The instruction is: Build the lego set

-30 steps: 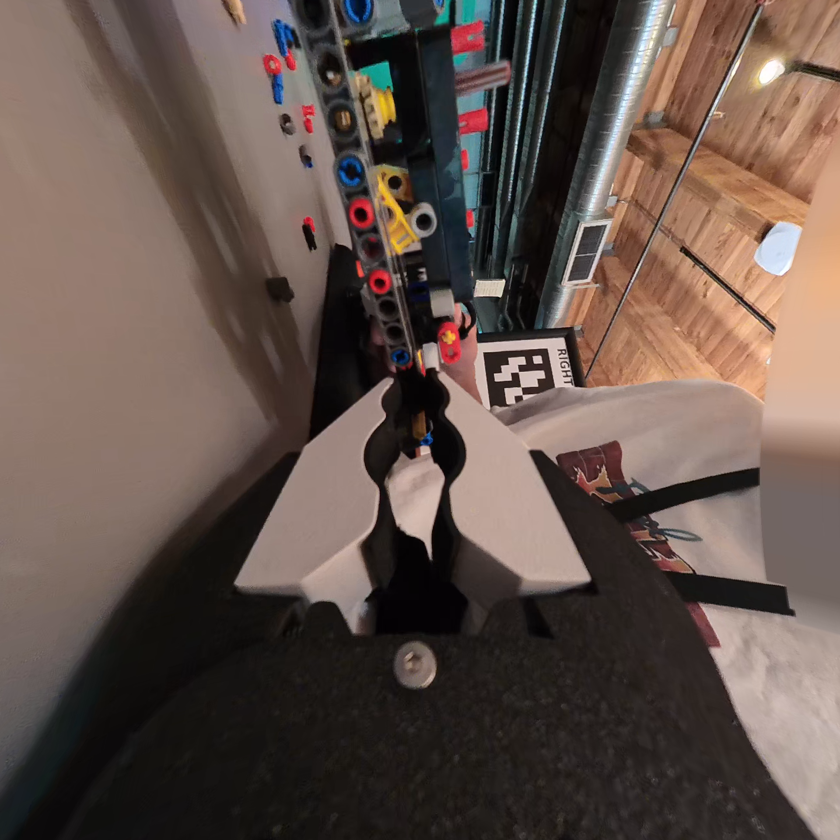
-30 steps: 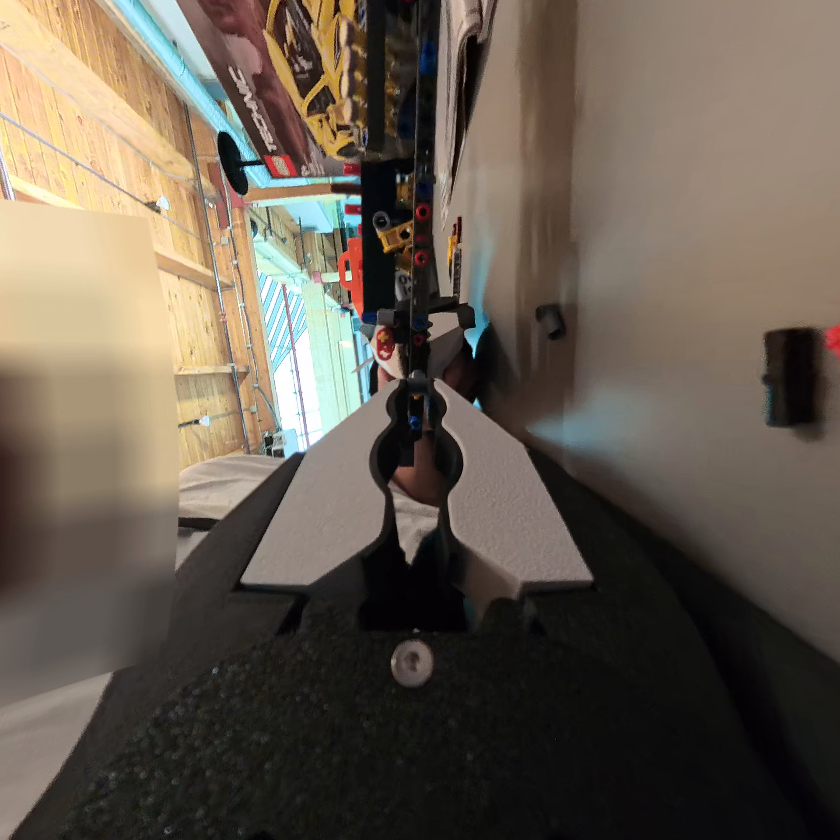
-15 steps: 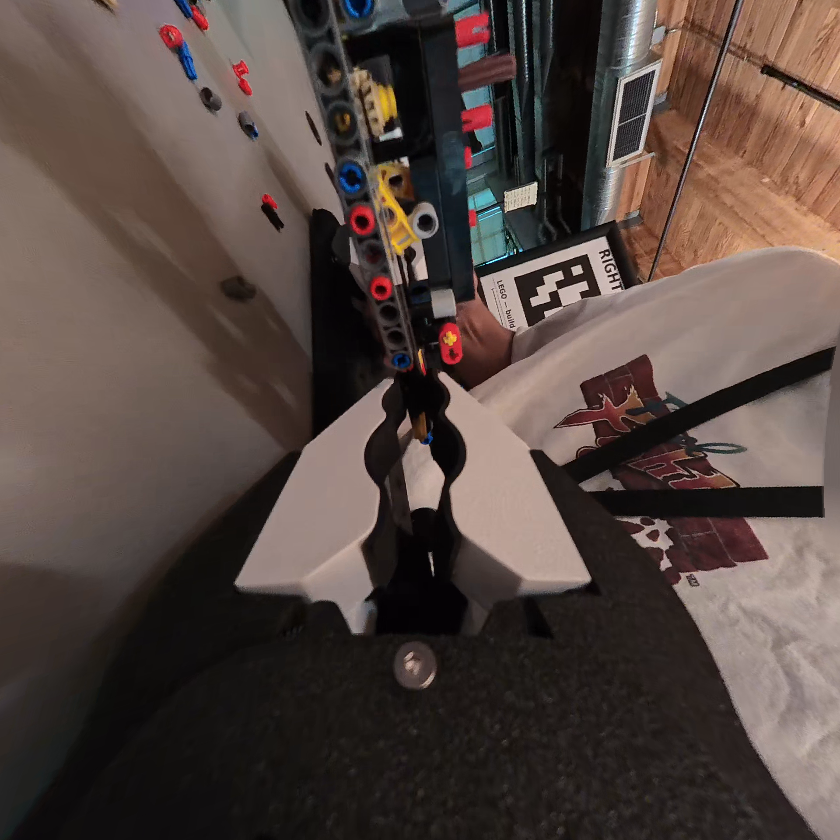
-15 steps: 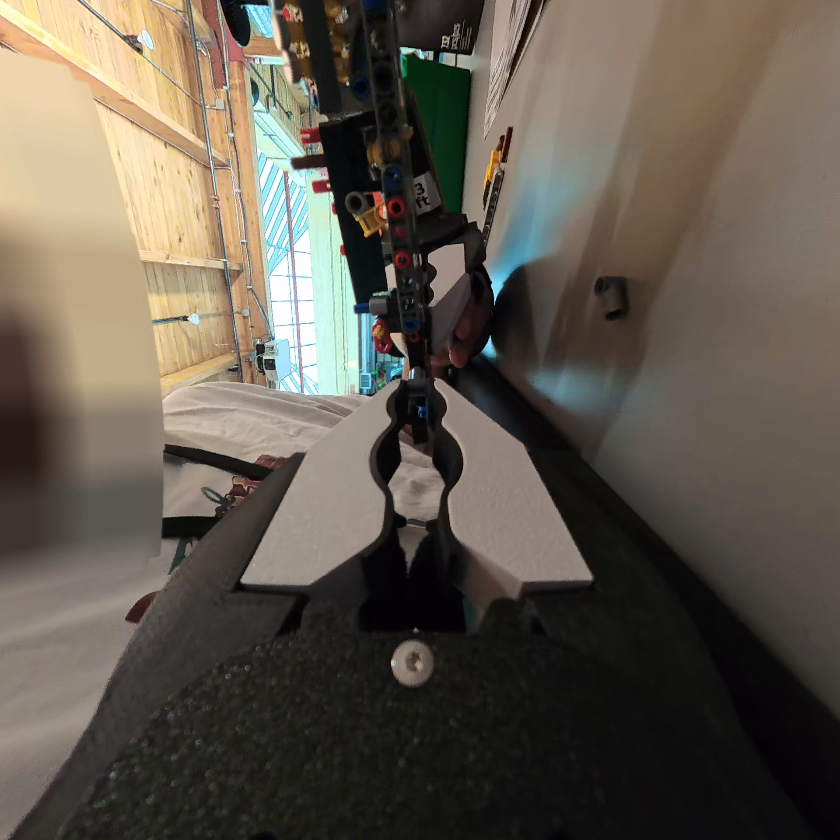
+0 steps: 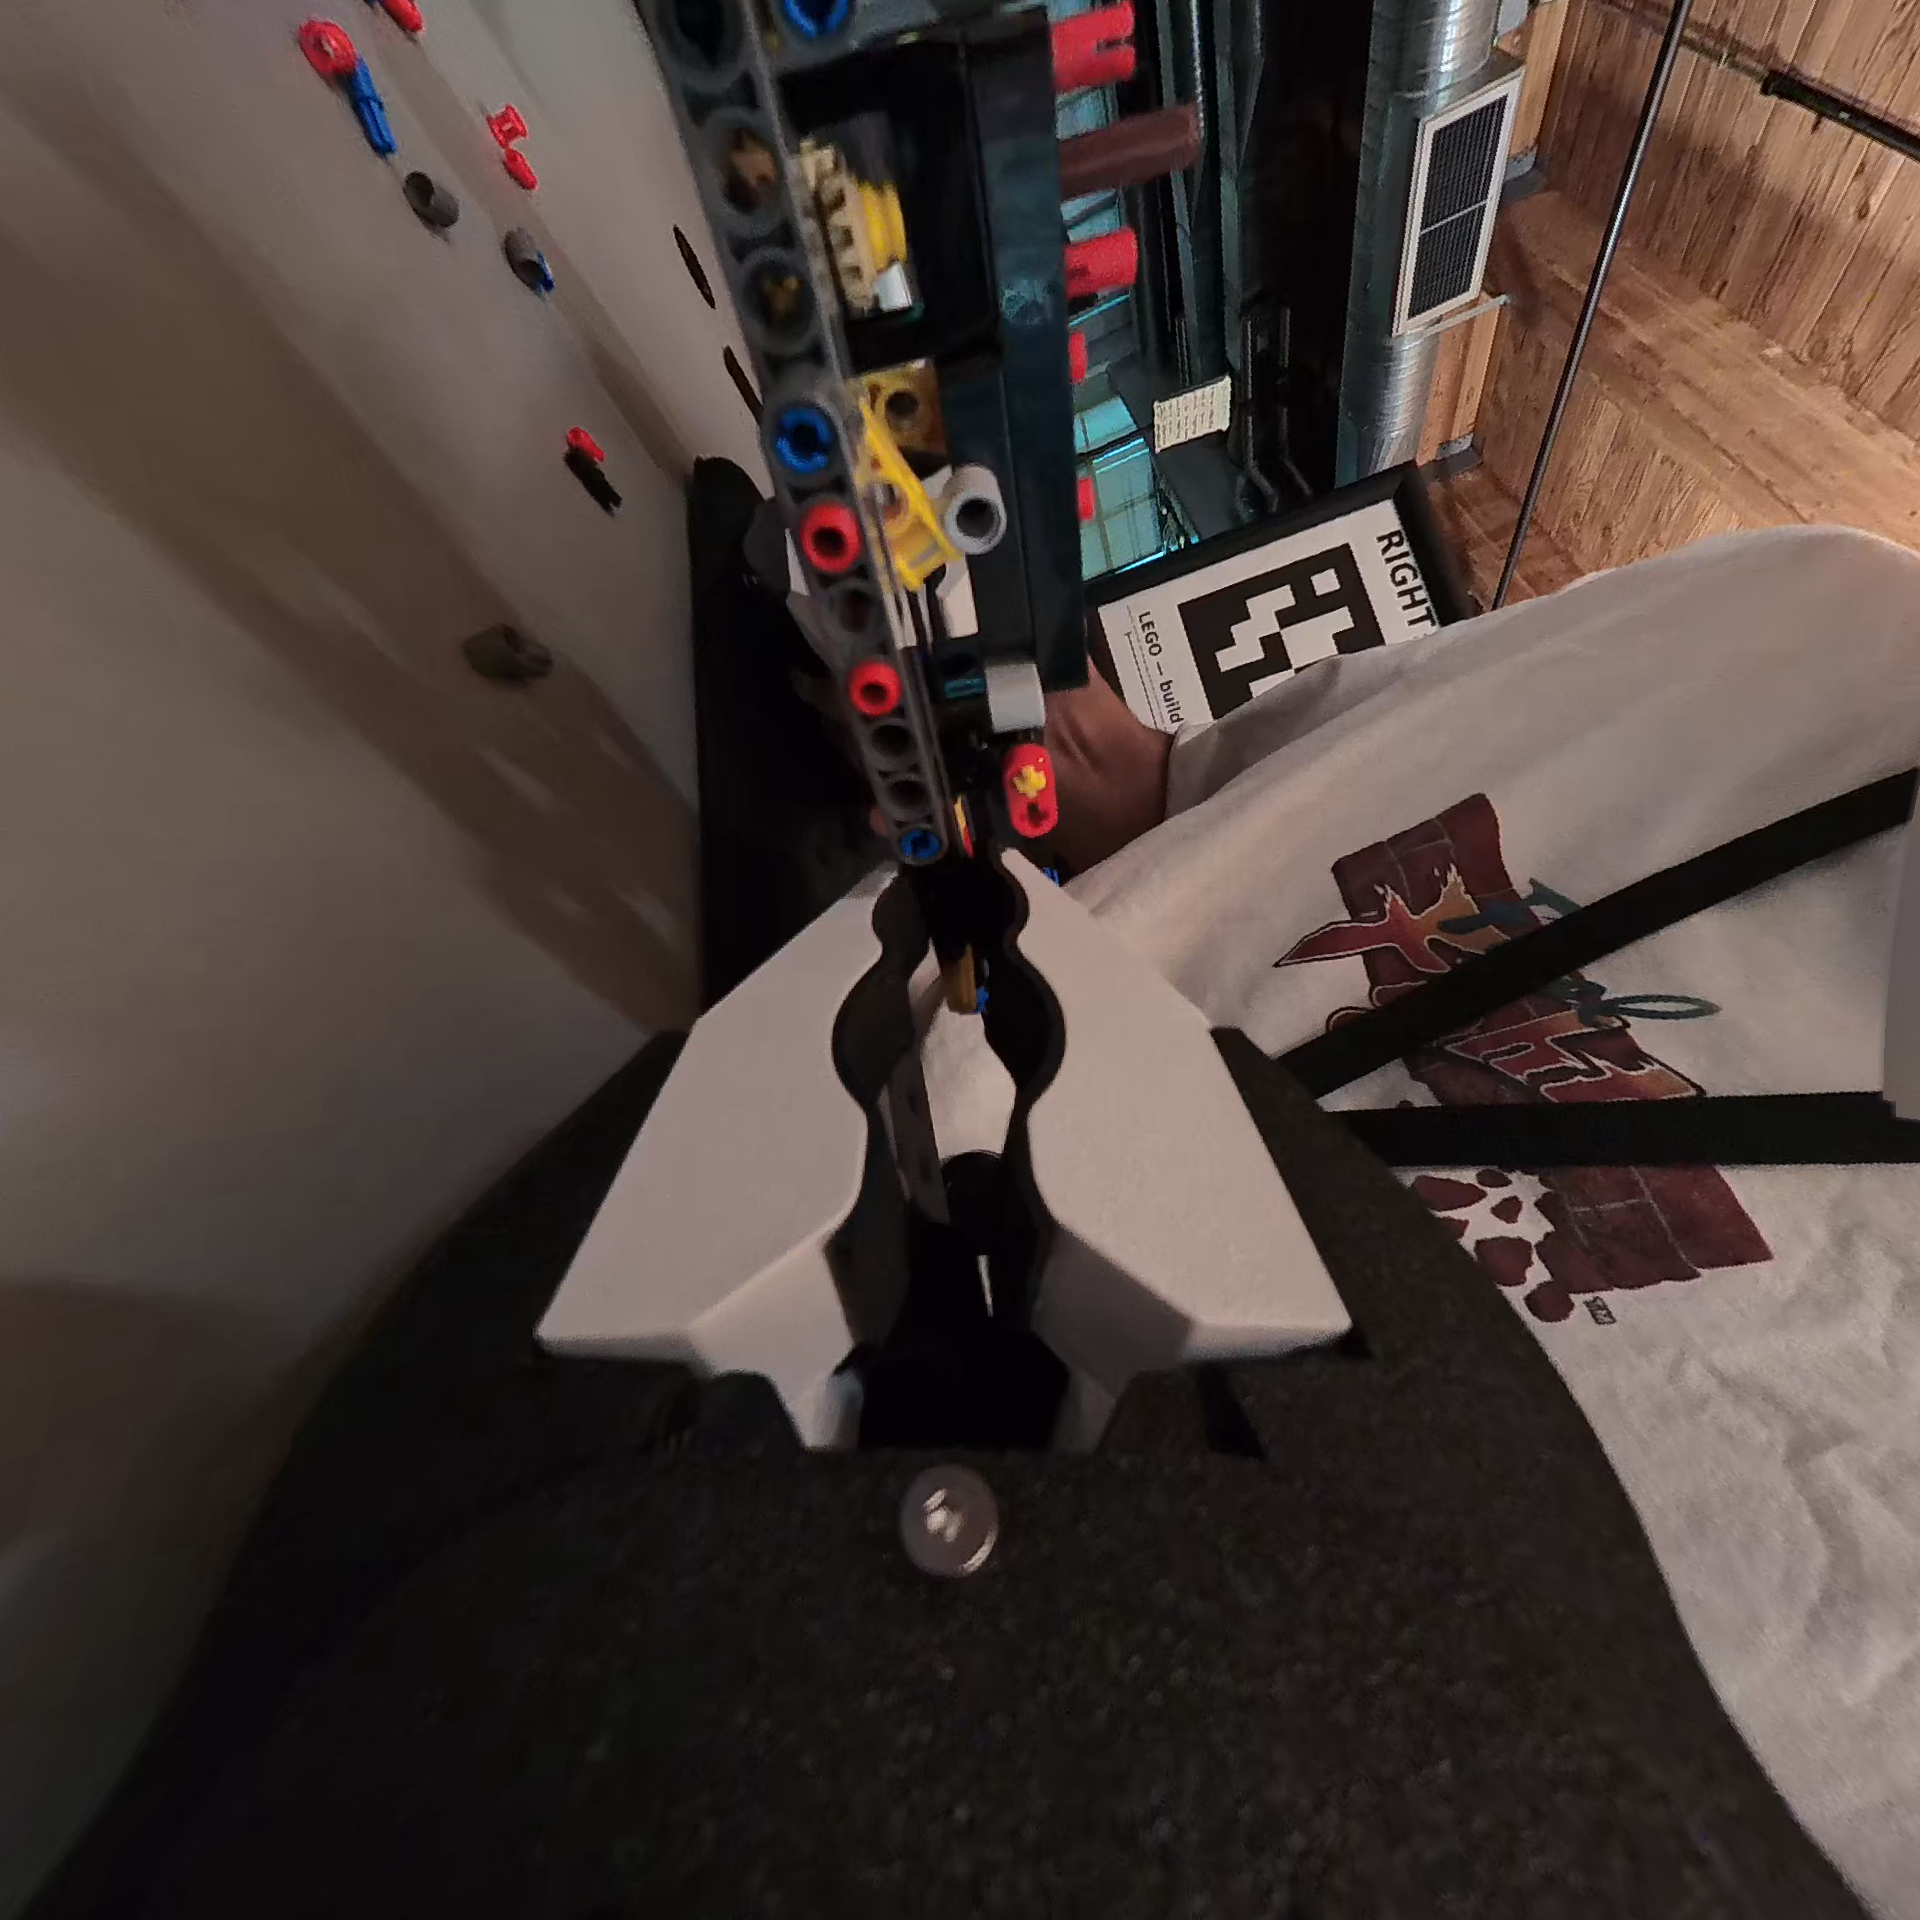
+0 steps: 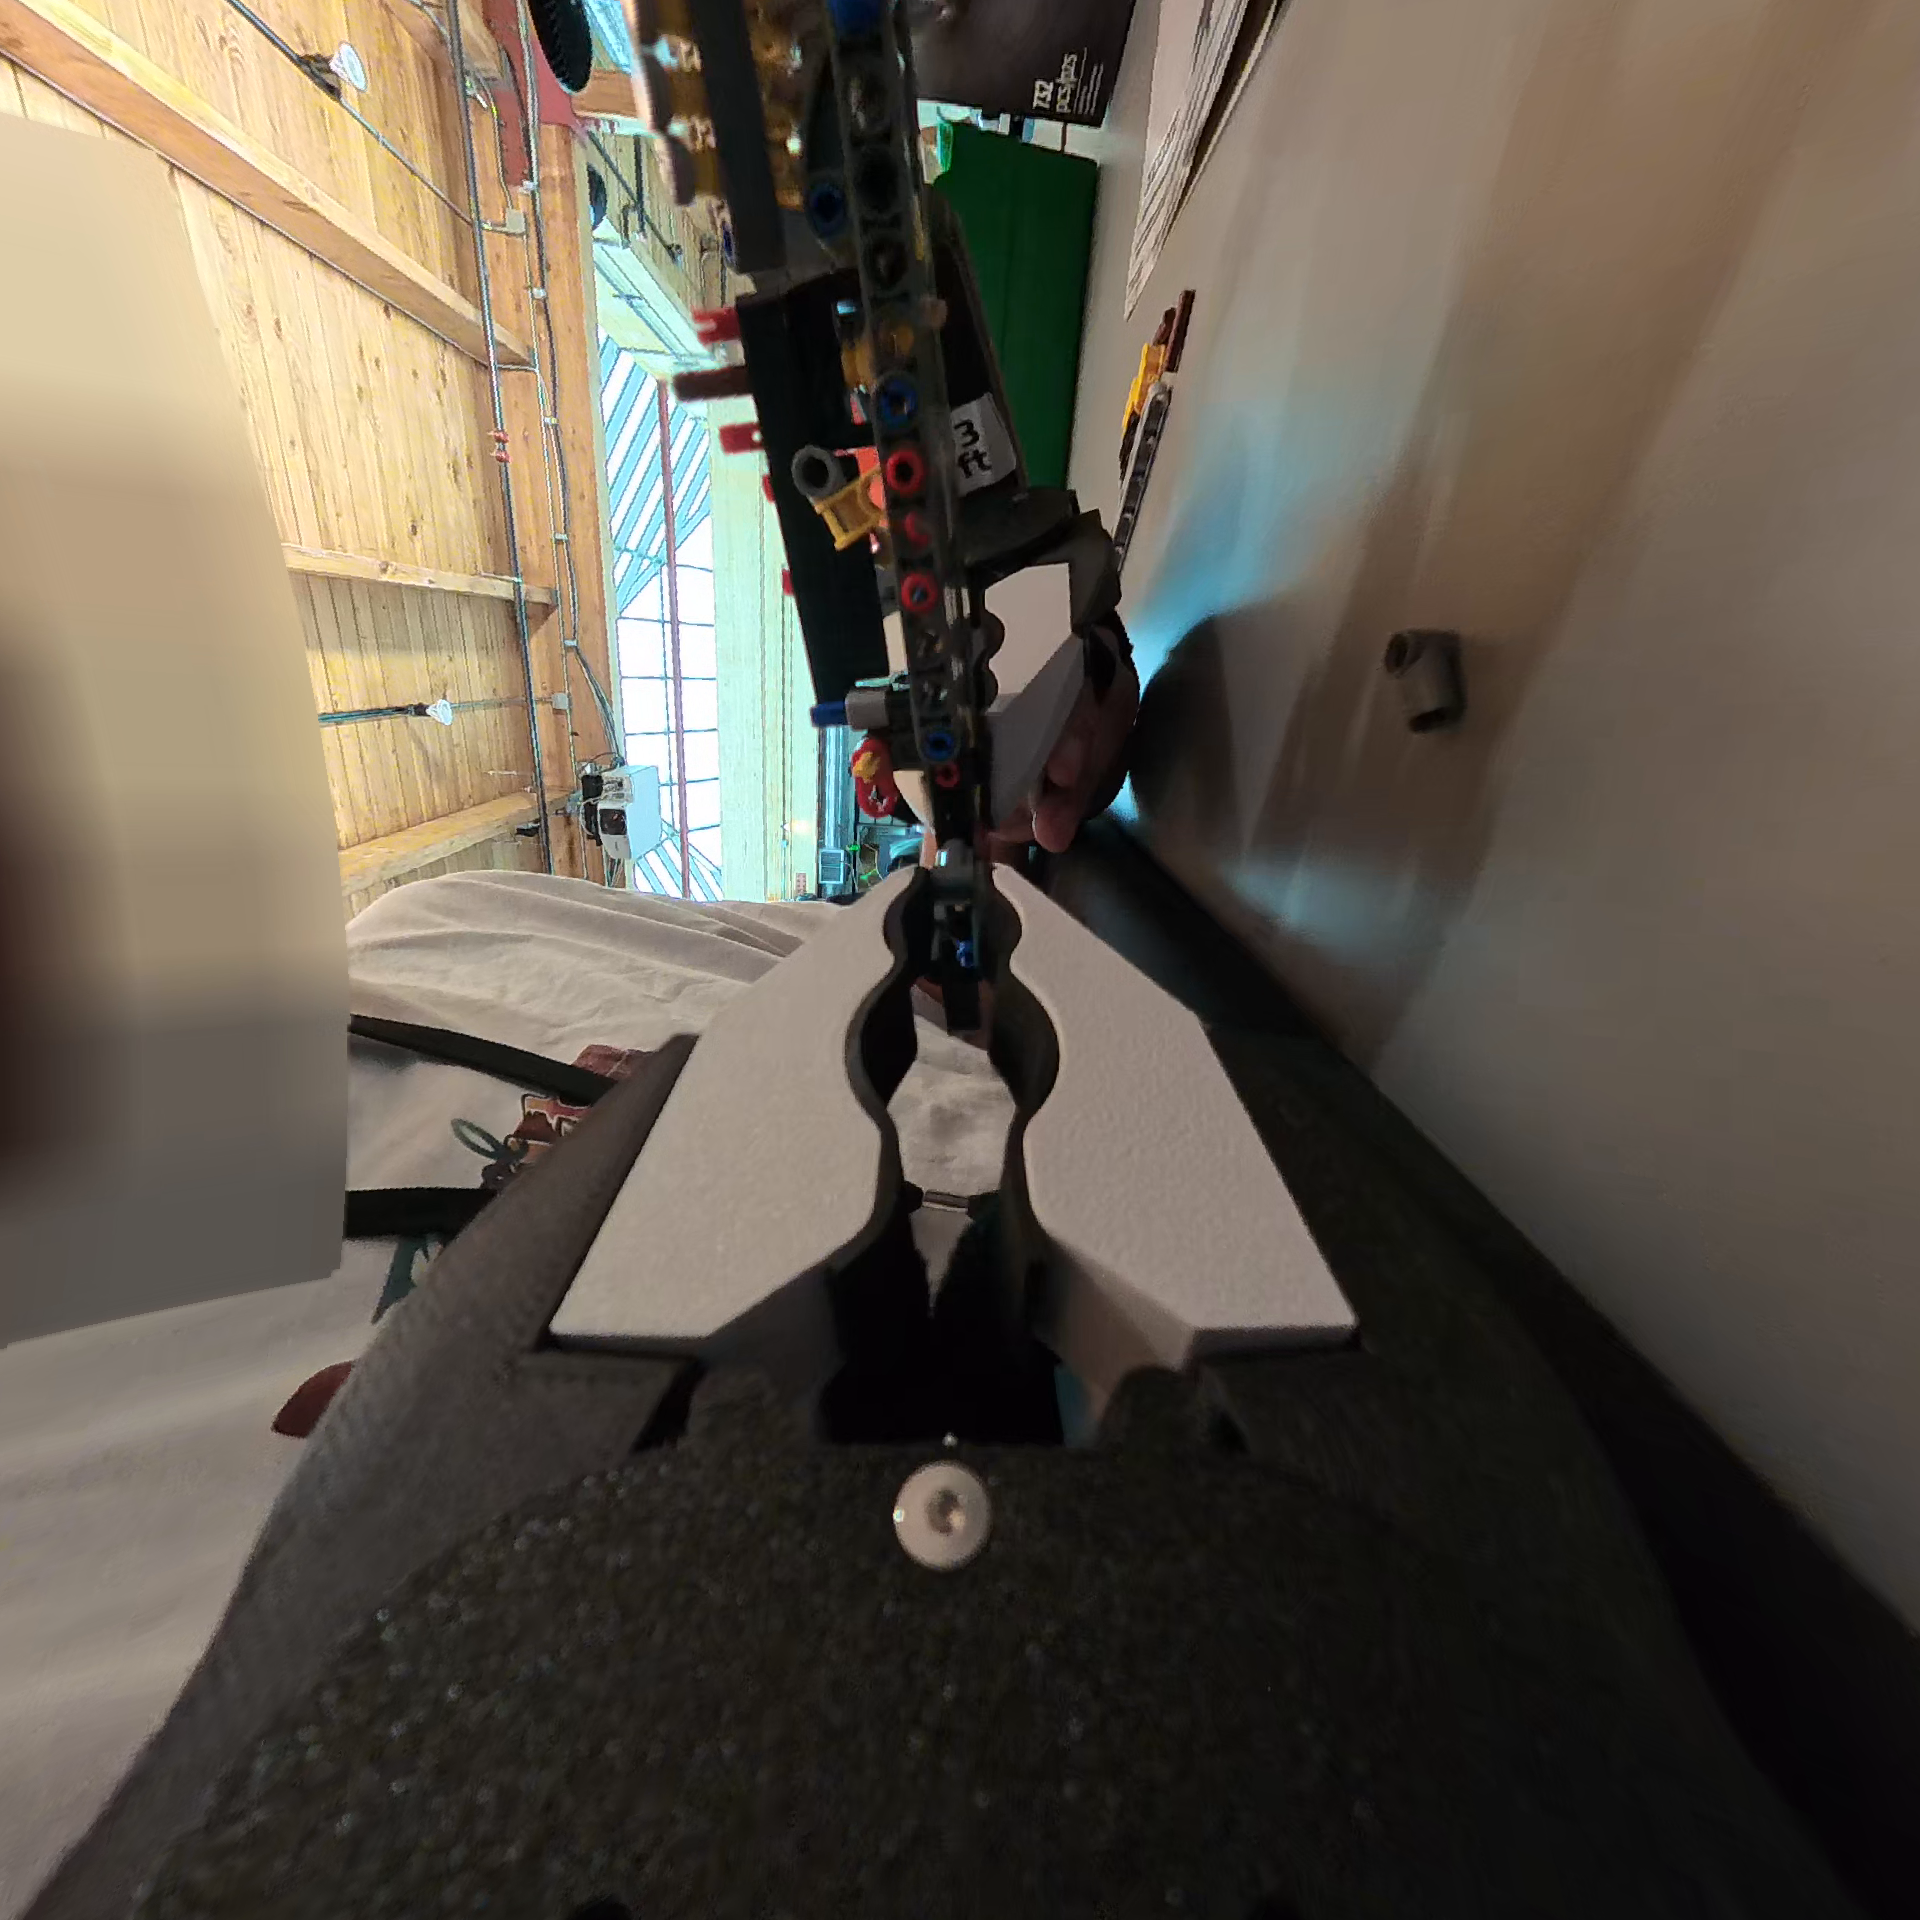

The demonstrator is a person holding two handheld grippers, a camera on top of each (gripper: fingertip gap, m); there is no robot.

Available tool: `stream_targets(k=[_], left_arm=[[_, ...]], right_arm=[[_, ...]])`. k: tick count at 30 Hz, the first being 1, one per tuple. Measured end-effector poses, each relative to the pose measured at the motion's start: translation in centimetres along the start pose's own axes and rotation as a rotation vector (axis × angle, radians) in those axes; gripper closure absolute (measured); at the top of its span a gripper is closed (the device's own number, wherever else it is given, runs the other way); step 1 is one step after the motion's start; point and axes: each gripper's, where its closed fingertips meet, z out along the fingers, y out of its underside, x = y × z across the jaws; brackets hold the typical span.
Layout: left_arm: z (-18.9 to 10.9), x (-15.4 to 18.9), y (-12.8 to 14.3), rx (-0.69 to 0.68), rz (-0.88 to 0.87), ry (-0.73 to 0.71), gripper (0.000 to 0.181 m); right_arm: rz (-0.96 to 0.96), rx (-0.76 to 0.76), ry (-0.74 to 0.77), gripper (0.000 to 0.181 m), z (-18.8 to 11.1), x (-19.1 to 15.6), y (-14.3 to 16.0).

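1. Both grippers clamp the same half-built lego assembly (image 5: 894, 582), held up in the air beside the pale surface (image 5: 260, 727) and not resting on it.
2. The left gripper (image 5: 951, 894) has its fingers (image 5: 758, 1091) pressed in on one end of the model, where a grey holed beam carrying red and blue pins runs out between the tips.
3. The right gripper (image 6: 951, 894) pinches the opposite end of the assembly (image 6: 920, 540), its fingers (image 6: 1122, 1091) nearly together around the narrow beam.
4. Seen from the right wrist, the left gripper appears farther off, with a hand behind it.
5. Progress, as a judgement: the frame is well started, with a long beam, black panel, yellow connectors and several pins already seated, yet far from finished.
6. Loose pieces (image 5: 358, 78), red, blue and grey pins and connectors, lie scattered on the surface, waiting to be fitted.
7. A small grey connector (image 6: 1425, 675) sits alone on the surface near the model.
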Motion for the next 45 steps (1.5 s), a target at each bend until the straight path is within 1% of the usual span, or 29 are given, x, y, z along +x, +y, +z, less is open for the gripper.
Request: stream_targets(k=[8,9,12,13,14,16,18,21,22,26,28,32,35,38,42,45], left_arm=[[0.1,-0.1,0.0,-0.005,-0.001,-0.007,0.175],[0.0,0.0,-0.1,0.001,-0.002,0.000,0.174],[0.2,0.2,-0.1,0.006,0.031,-0.001,0.174],[0.1,0.2,-0.2,0.011,0.039,-0.011,0.175],[0.0,0.1,-0.3,0.020,0.035,-0.012,0.175],[-0.2,0.2,-0.6,0.039,0.017,0.001,0.174],[-0.2,0.3,-0.6,0.035,0.017,0.008,0.174],[-0.2,0.4,-0.4,0.026,0.028,0.015,0.174],[-0.2,0.5,-0.3,0.020,0.038,0.016,0.174],[-0.1,0.7,0.1,-0.002,0.062,0.009,0.174],[-0.2,0.6,0.1,0.001,0.064,-0.002,0.175],[-0.2,0.6,0.1,0.001,0.074,-0.009,0.175],[-0.3,0.3,0.0,0.005,0.075,-0.028,0.174],[-0.4,0.4,0.0,0.010,0.080,-0.030,0.174],[-0.5,0.4,-0.2,0.022,0.078,-0.031,0.174],[-0.5,0.4,-0.1,0.020,0.081,-0.036,0.174]], right_arm=[[-0.006,0.028,0.014,0.176,0.1,0.1,-0.4],[-0.038,0.031,0.019,0.176,0.1,0.0,-0.5],[-0.229,0.018,0.055,0.175,-0.2,-0.3,-0.4],[-0.268,-0.007,0.059,0.169,-0.6,-0.4,-0.1],[-0.286,0.004,0.051,0.158,-1.1,-0.7,-0.3],[-0.335,0.080,0.021,0.155,-2.3,-1.6,-1.4],[-0.402,0.103,0.031,0.150,-2.9,-2.0,-2.1],[-0.576,0.088,0.094,0.152,-3.0,-2.0,-2.8],[-0.590,0.073,0.100,0.152,-2.9,-1.8,-3.1],[-0.511,0.077,-0.005,0.151,-2.9,-2.4,-4.3],[-0.486,0.047,-0.039,0.149,-2.8,-2.6,-4.1],[-0.504,-0.003,-0.023,0.151,-2.4,-2.3,-3.1],[-0.517,-0.010,-0.022,0.151,-2.2,-2.2,-3.0],[-0.528,0.020,-0.055,0.150,-2.5,-2.8,-3.1],[-0.565,0.114,-0.107,0.152,-3.6,-3.9,-3.6],[-0.575,0.138,-0.144,0.152,-3.9,-4.5,-3.6]])
